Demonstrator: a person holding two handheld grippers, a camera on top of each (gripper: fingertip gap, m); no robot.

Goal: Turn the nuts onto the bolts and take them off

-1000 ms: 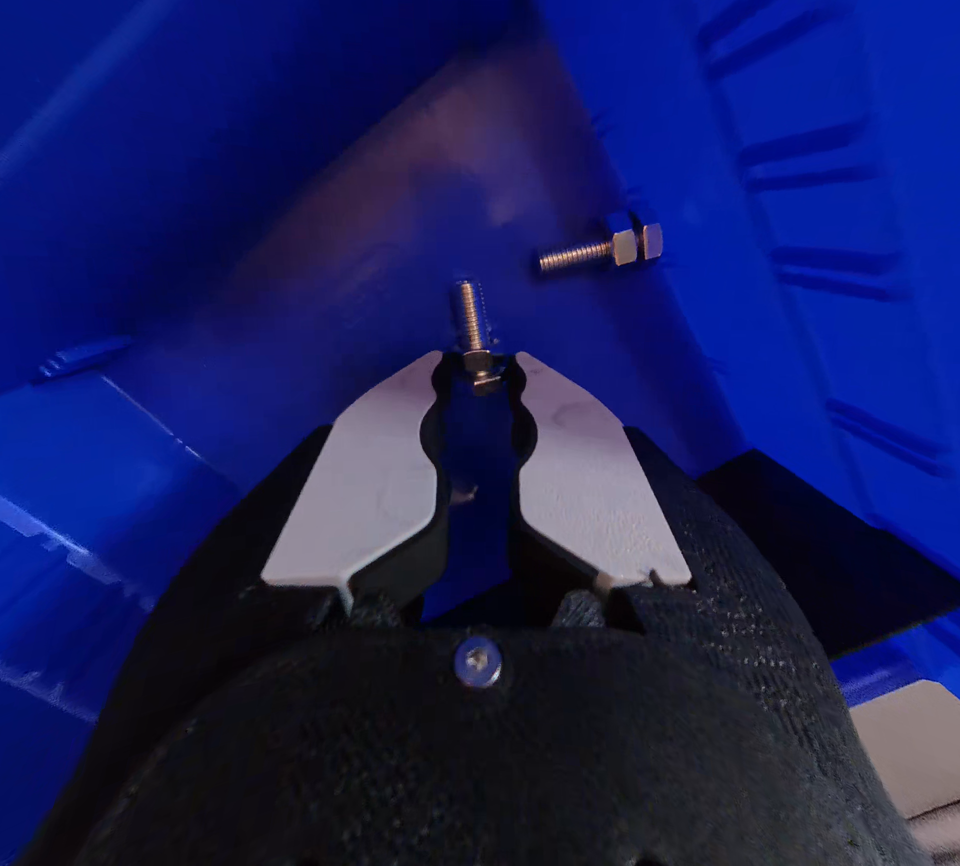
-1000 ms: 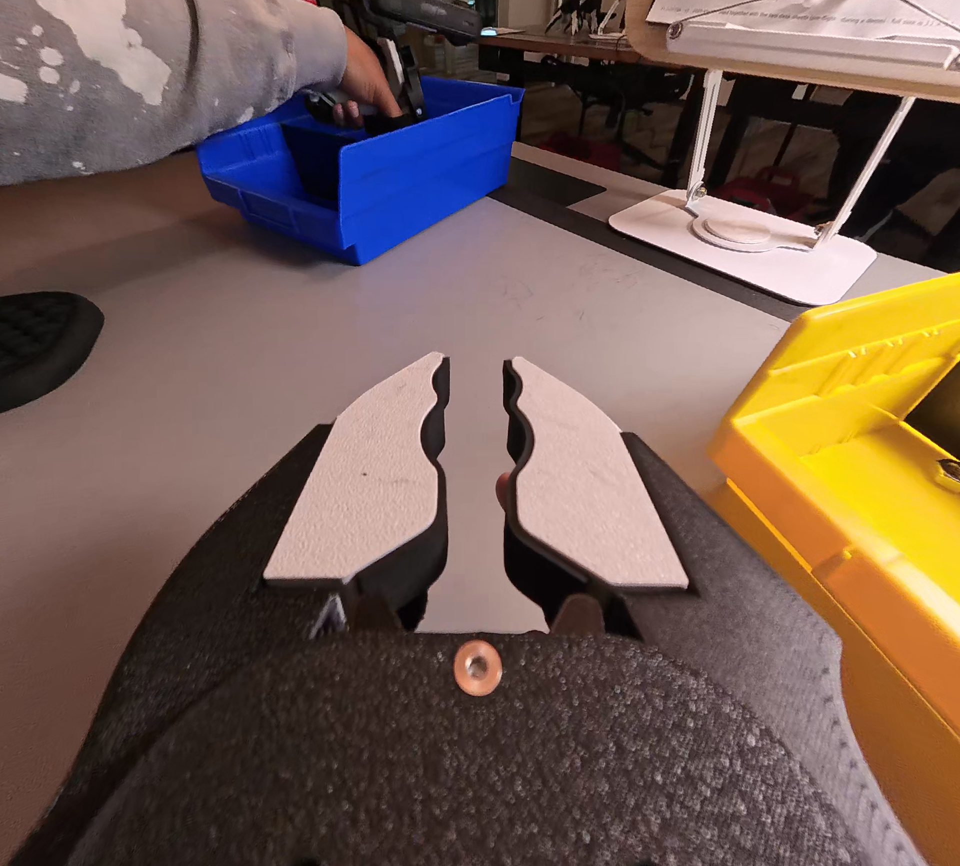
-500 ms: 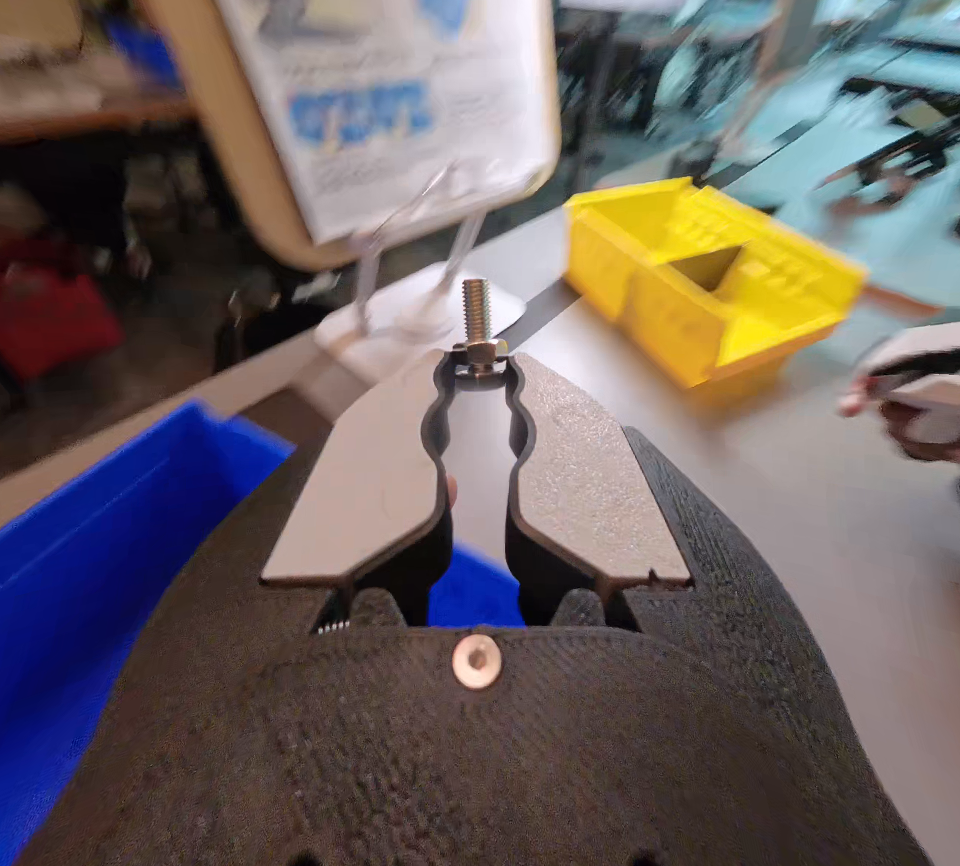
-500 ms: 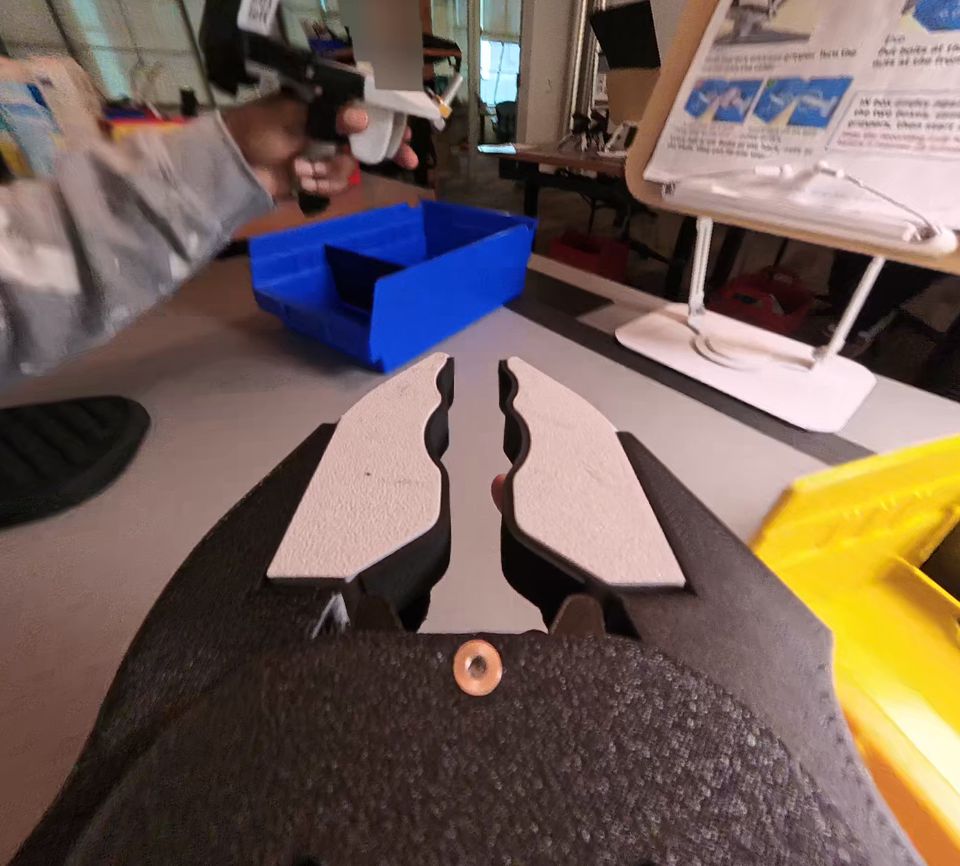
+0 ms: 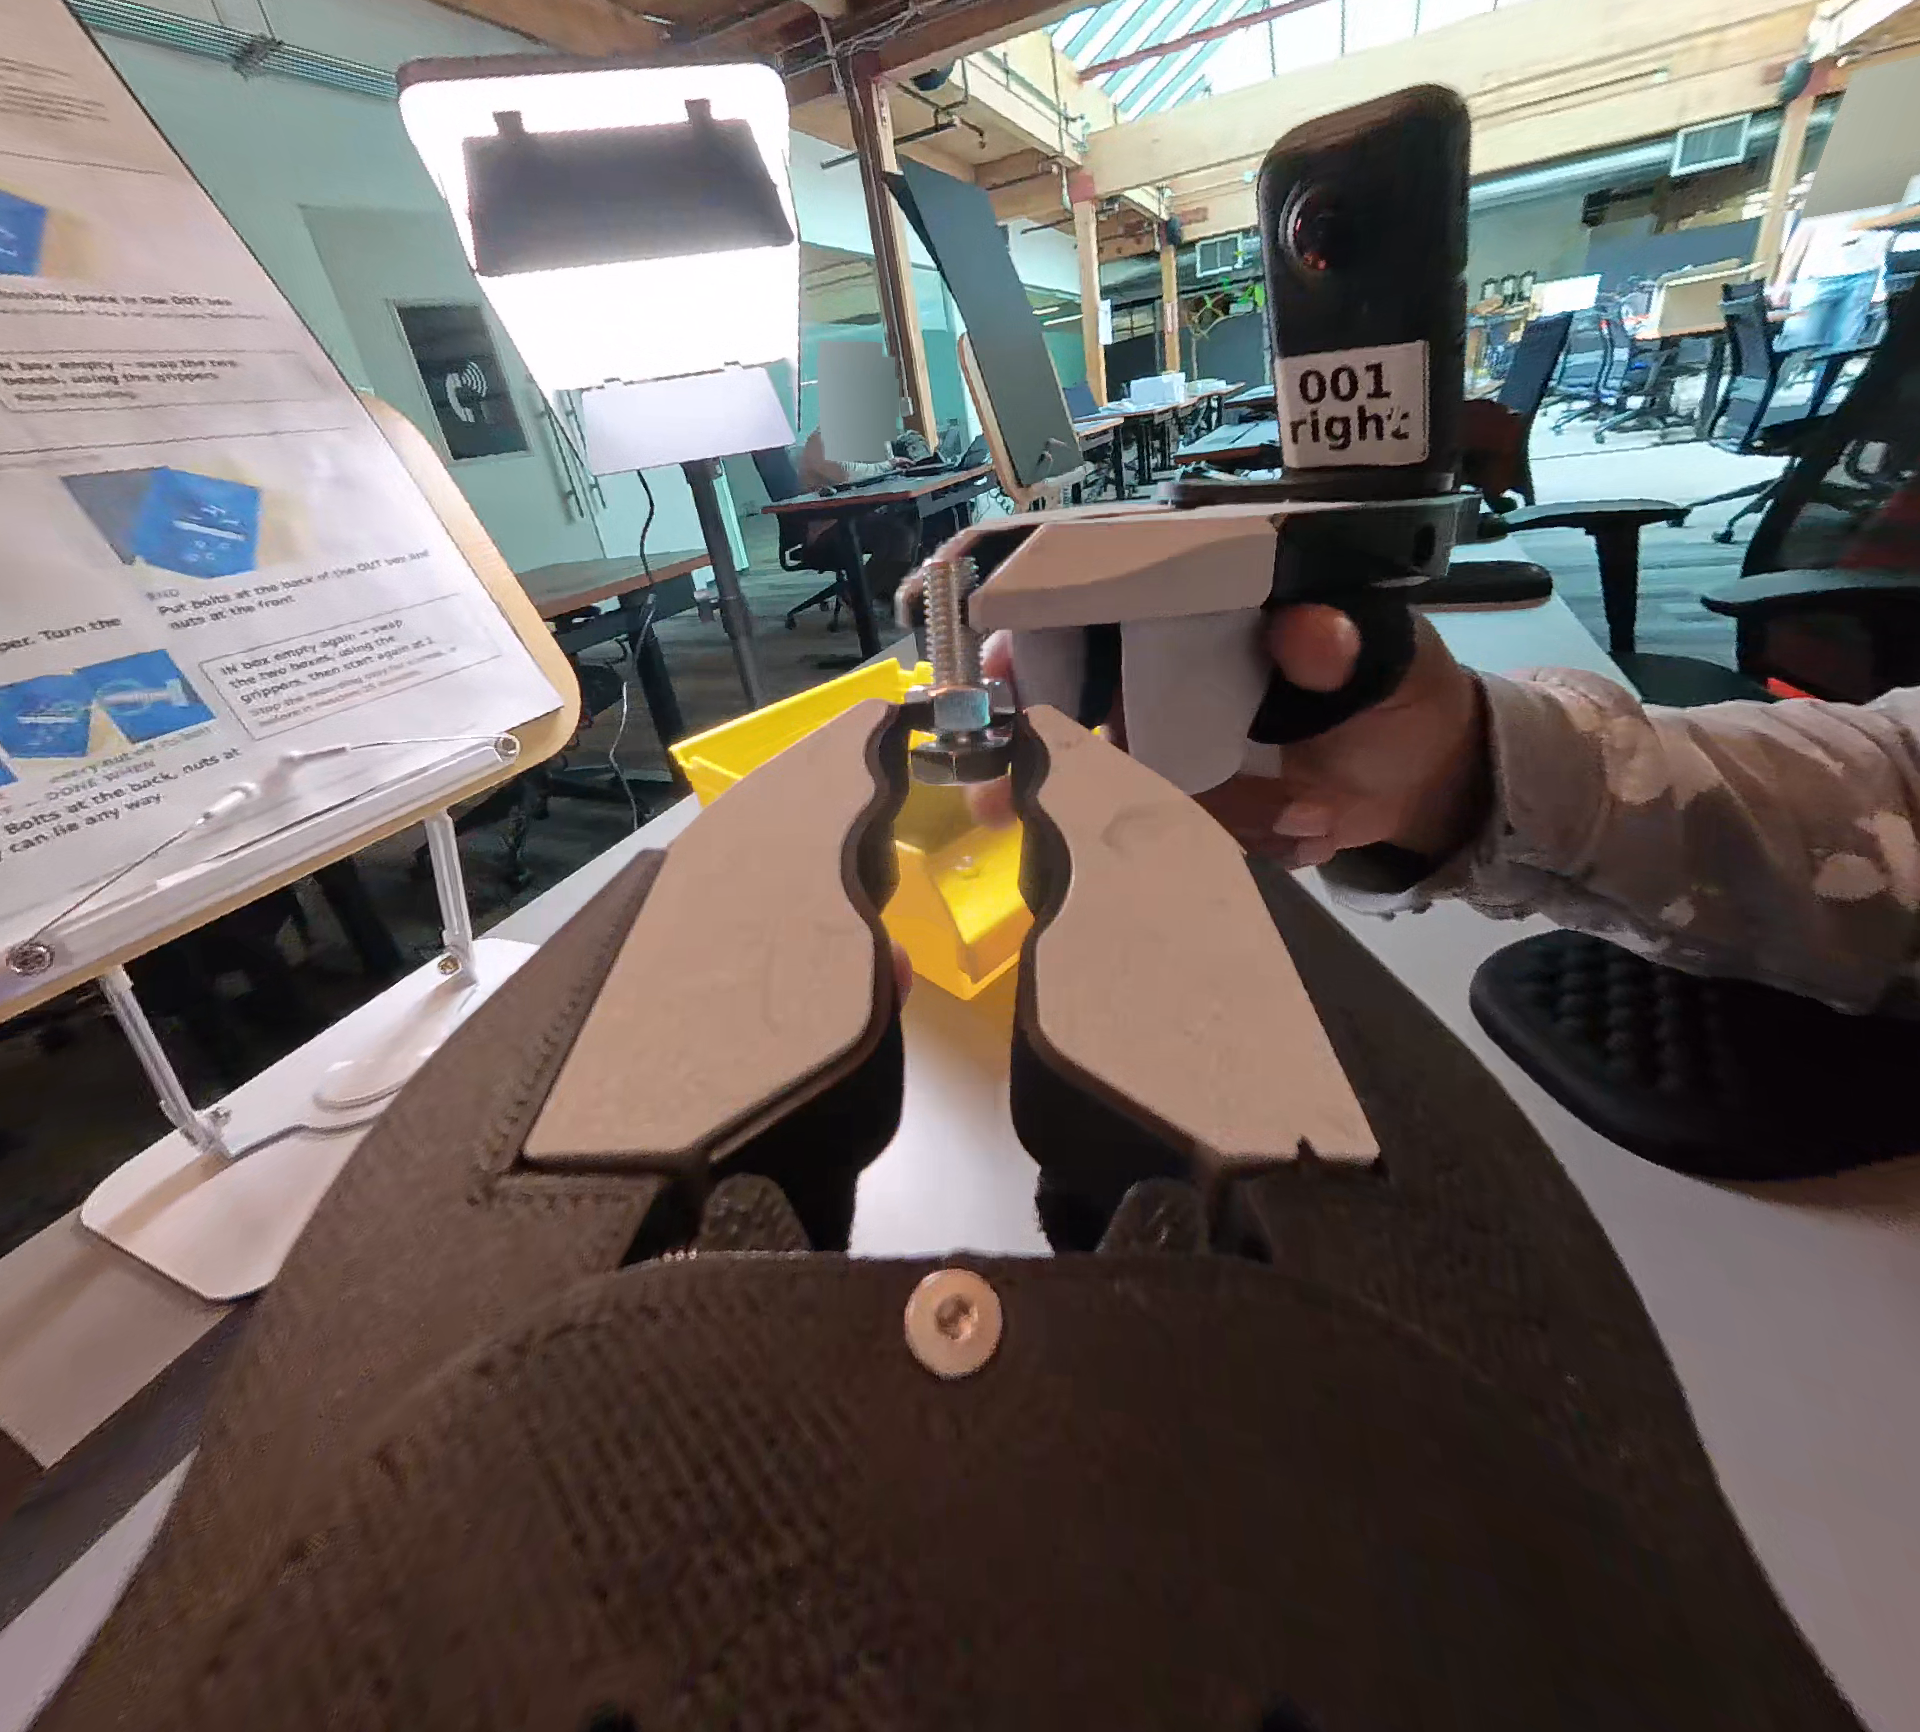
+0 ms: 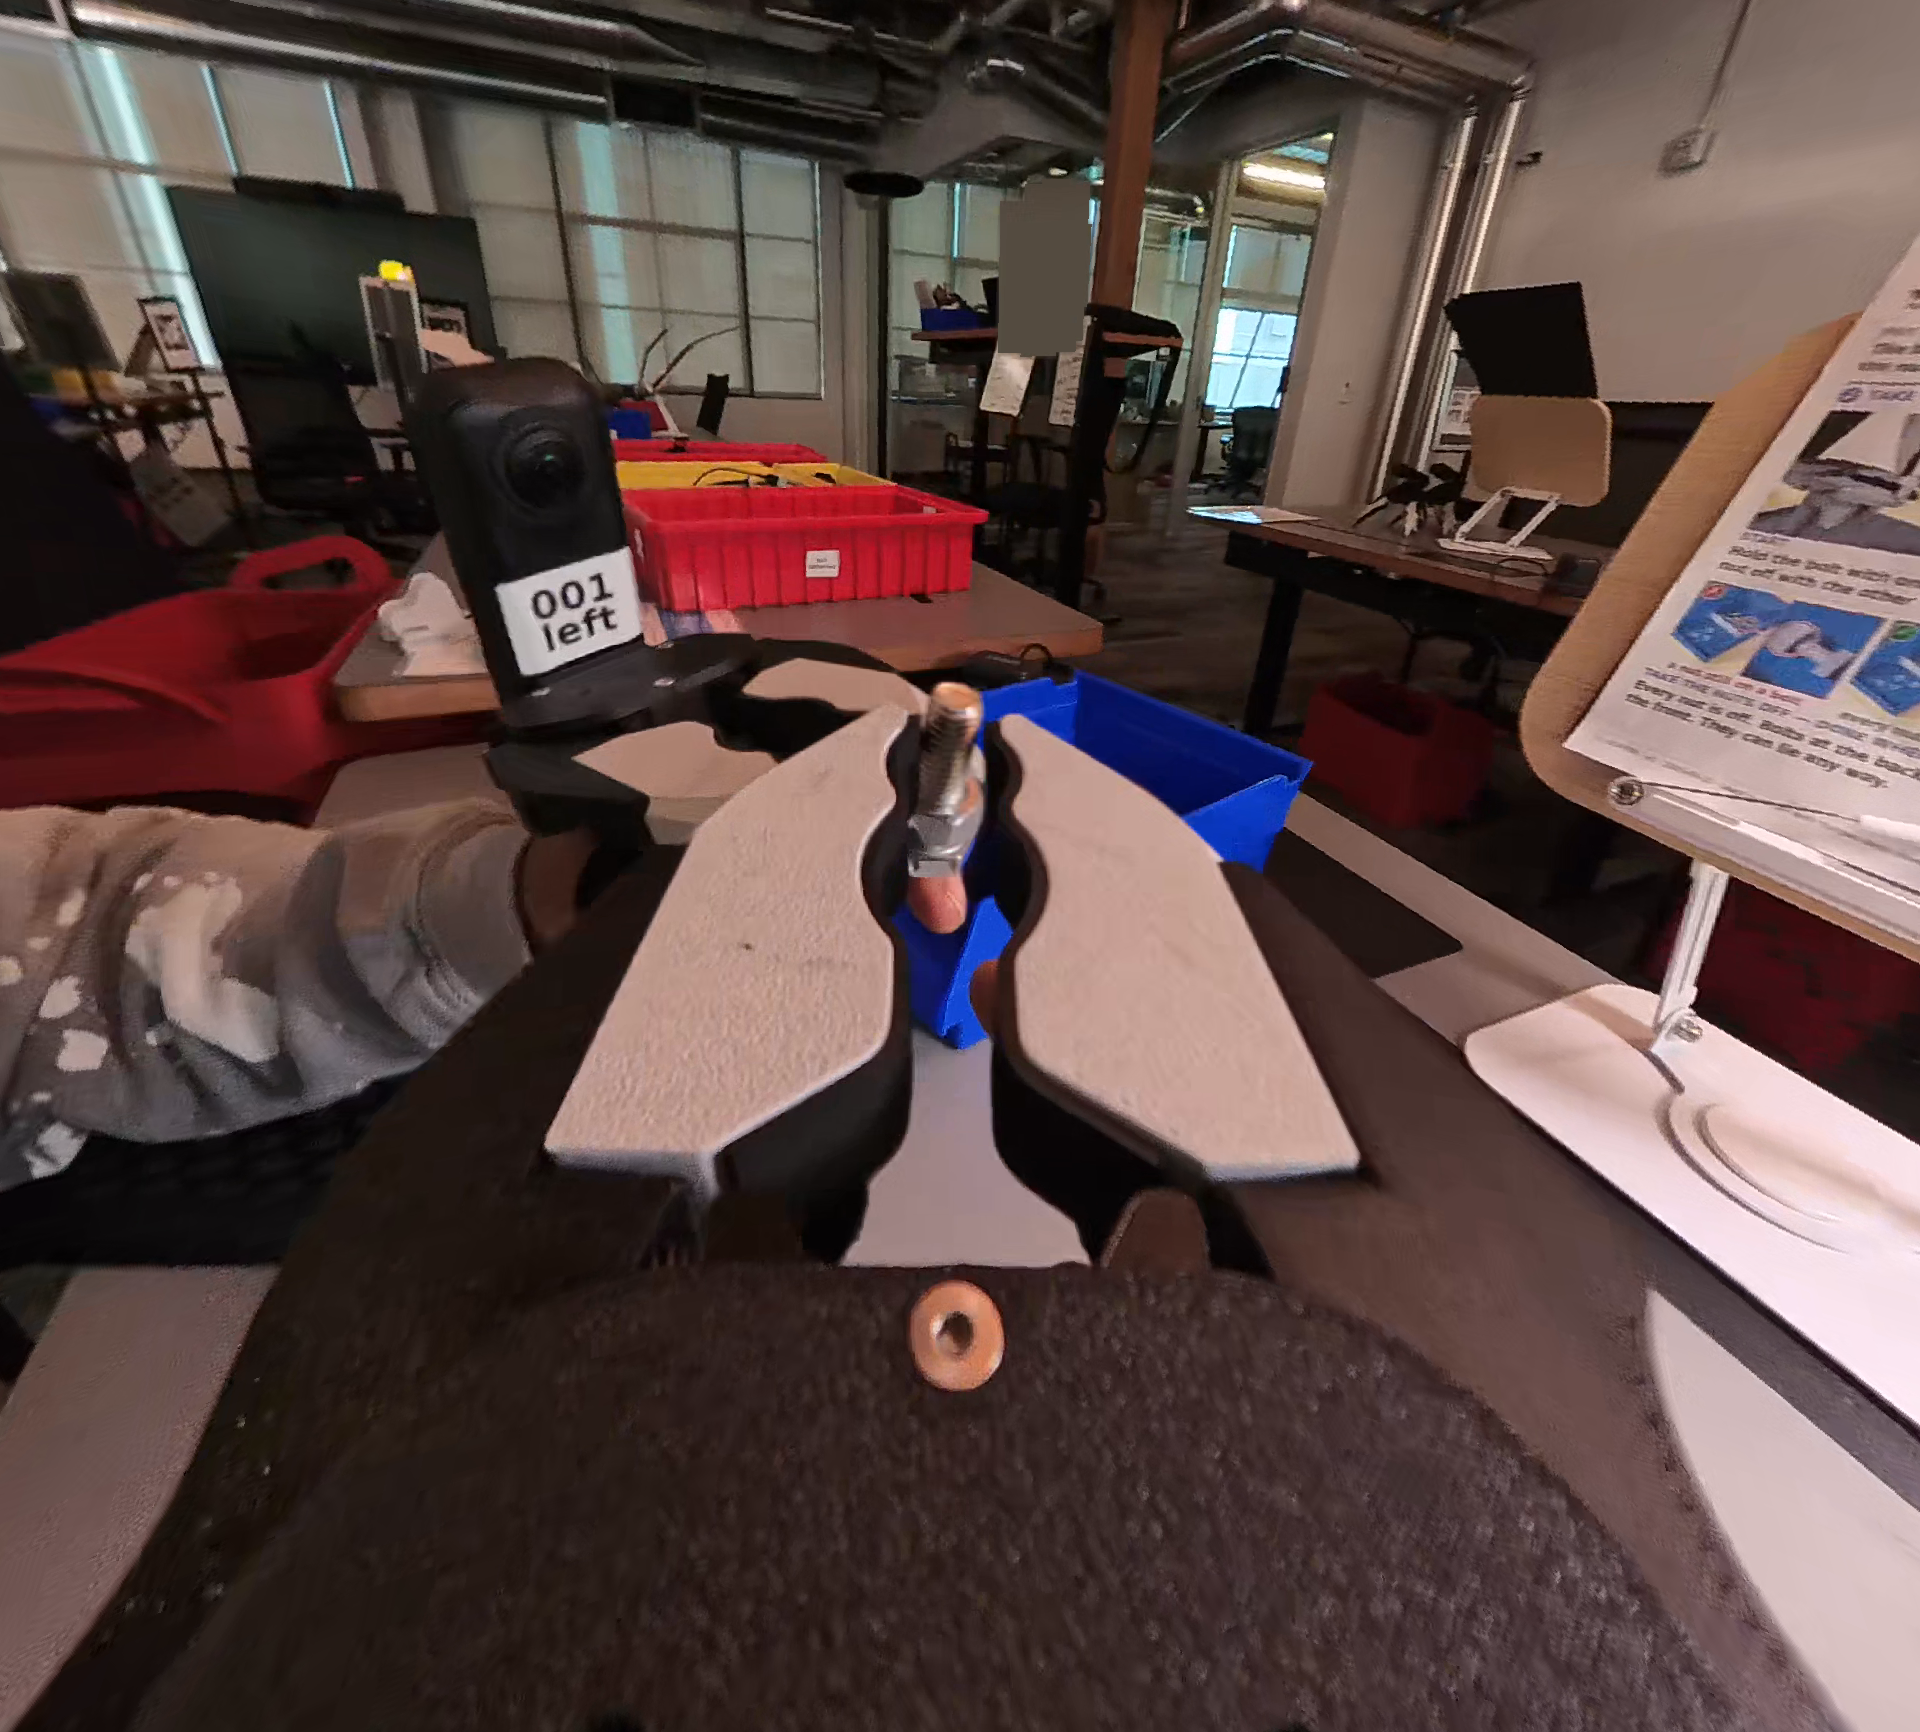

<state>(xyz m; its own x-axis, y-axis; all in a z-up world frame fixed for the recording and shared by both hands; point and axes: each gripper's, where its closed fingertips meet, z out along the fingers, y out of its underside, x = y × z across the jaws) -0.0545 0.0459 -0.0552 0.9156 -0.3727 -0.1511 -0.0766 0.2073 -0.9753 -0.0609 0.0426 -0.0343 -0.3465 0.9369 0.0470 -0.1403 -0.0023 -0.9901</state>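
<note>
1. The left gripper has its jaws squeezed tight on the head end of a bolt, so the threaded part sticks straight up past the tips.
2. A nut sits low on the threads, right above where the jaws pinch.
3. The right gripper comes in from the other side with the bolt between its tips. Its jaws look nearly closed around the bolt, but I honestly can't tell if they're actually biting on it or on the nut.
4. All of this is held up in the air over the grey tabletop, not resting on anything.
5. A yellow bin sits behind the bolt in the left view and a blue bin behind it in the right view.
6. A paper sheet on a white stand is off to the side, and there's a black pad under the person's sleeve.
</note>
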